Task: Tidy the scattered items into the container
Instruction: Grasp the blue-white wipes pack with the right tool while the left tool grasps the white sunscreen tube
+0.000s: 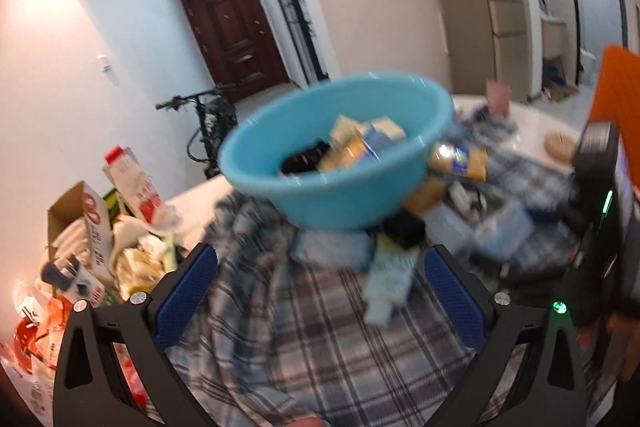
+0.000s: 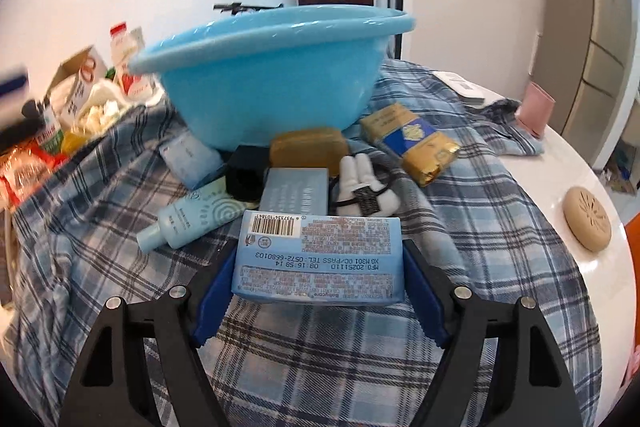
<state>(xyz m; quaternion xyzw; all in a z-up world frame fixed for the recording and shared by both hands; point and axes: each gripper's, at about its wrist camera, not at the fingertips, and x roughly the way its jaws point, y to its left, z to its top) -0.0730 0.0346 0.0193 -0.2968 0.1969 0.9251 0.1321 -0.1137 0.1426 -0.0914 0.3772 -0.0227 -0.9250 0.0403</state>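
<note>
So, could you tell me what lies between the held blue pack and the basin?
In the right wrist view: a grey-blue box, white hair tie, brown soap.

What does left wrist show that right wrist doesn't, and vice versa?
Left wrist only: the items inside the basin, the open left gripper holding nothing, and the other gripper's black body at the right edge.
Right wrist only: the right gripper closed on a blue pack, a white bundle, and a tan disc.
Both: basin, plaid cloth, bottle, gold-blue pack, pink cup, door.
</note>
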